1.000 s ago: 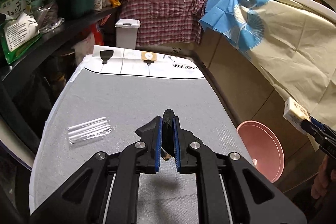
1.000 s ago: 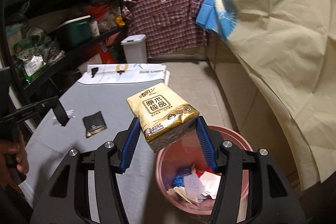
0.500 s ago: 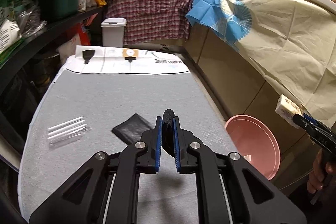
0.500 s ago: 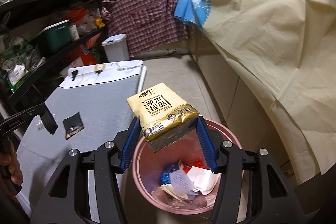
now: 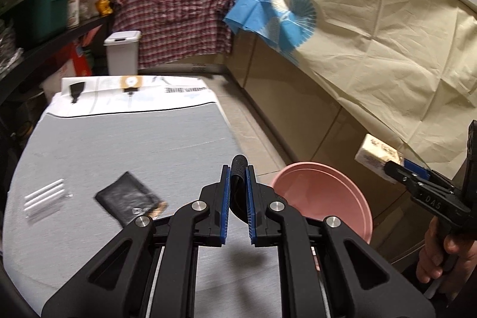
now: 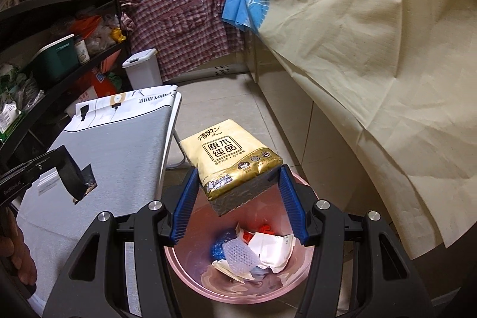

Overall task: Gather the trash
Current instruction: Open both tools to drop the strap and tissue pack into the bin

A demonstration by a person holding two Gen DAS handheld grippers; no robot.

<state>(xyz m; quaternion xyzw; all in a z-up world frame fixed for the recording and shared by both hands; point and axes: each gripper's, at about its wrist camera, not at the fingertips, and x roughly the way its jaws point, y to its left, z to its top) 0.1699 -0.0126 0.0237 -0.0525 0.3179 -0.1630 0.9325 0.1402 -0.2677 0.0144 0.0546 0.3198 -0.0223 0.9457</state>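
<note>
Above the pink bin (image 6: 238, 282), the right gripper (image 6: 237, 184) pinches a yellow tissue pack (image 6: 231, 160), while the left gripper (image 5: 237, 192) over the table (image 5: 134, 145) clamps a black roll (image 5: 238, 169).

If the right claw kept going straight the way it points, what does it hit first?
Most likely the pink bin: the right claw, shut on the tissue pack, points down over its open mouth, so the pack would meet the trash inside. Depth is unclear.
</note>
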